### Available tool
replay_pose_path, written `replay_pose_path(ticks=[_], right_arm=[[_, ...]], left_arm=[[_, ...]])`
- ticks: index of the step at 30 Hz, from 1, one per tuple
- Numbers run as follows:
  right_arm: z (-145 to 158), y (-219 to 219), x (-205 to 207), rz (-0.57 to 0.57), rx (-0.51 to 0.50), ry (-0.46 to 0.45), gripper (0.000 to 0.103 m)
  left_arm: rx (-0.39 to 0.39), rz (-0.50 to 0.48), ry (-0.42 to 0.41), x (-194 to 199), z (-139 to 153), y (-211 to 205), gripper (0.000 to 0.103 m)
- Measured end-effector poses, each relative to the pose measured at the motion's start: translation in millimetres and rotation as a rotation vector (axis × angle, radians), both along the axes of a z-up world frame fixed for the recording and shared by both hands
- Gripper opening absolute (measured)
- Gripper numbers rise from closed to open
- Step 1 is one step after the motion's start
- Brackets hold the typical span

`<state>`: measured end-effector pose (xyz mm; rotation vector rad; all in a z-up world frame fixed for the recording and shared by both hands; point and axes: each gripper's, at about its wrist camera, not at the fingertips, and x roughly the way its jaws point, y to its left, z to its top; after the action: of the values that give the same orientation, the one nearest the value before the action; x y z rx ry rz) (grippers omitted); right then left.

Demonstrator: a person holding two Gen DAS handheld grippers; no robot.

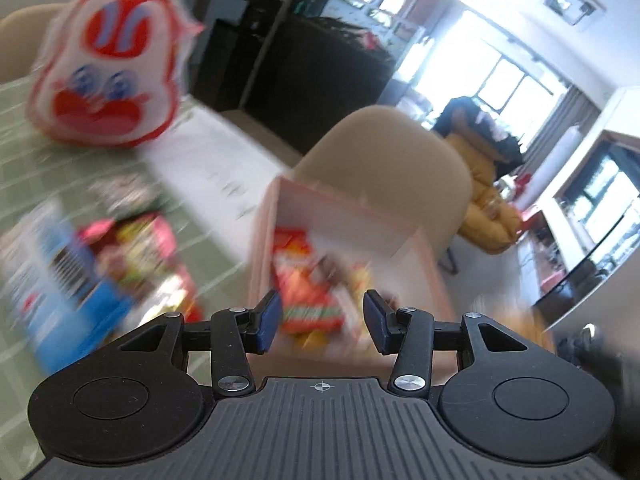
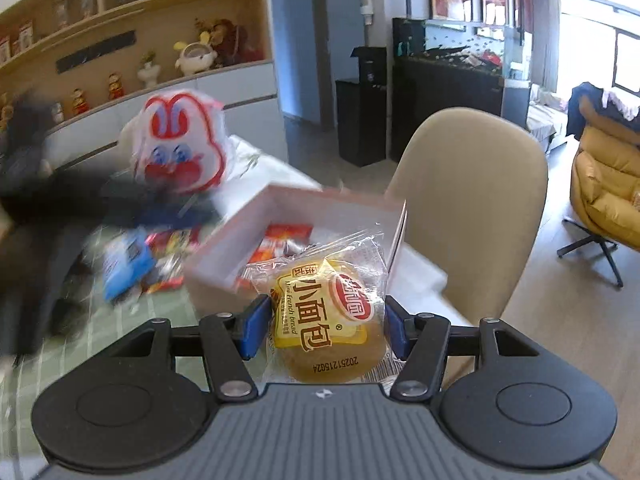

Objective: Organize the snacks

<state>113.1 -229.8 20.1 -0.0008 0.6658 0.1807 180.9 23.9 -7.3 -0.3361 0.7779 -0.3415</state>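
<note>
1. One dining table, covered in a pale green checked cloth, fills the lower left of both wrist views; past it lies a bright living room with tall windows at the upper right.
2. One beige chair stands against the table's far edge at centre right, one yellow armchair sits at the right edge, and wooden shelves with small figurines span the upper left.
3. One pink box sits open on the table at centre frame, with an orange-red snack packet and other blurred packets inside.
4. One rabbit-face bag, white with red trim, stands at the upper left of the left view.
5. Several loose packets lie on the cloth left of the box, among them a blue one; blur prevents a firm count.
6. One wrapped mini bread is clamped between the pads of the right gripper, held just in front of the box.
7. One left gripper hovers with its jaws parted and nothing between them, over the near end of the box.
</note>
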Motion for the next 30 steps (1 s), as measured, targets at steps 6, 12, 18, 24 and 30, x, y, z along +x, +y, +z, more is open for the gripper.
replay_pose_path(ticks=[6, 12, 18, 24, 30], right_arm=[[-5, 20, 89, -0.015, 0.096, 0.048, 0.061], [-15, 23, 142, -0.029, 0.184, 0.179, 0.061], [8, 55, 136, 0.018, 0.044, 0.093, 0.061], [27, 142, 152, 0.146, -0.061, 0.093, 0.072], [-18, 219, 208, 0.184, 0.119, 0.341, 0.072]], left_arm=[[-0.013, 0.112, 0.116, -51, -34, 32, 0.050], [0.053, 0.194, 0.156, -67, -44, 64, 0.050], [0.057, 0.261, 0.120, -51, -37, 88, 0.050], [0.053, 0.403, 0.061, -7, -32, 130, 0.050], [-0.030, 0.528, 0.090, 18, -56, 169, 0.050]])
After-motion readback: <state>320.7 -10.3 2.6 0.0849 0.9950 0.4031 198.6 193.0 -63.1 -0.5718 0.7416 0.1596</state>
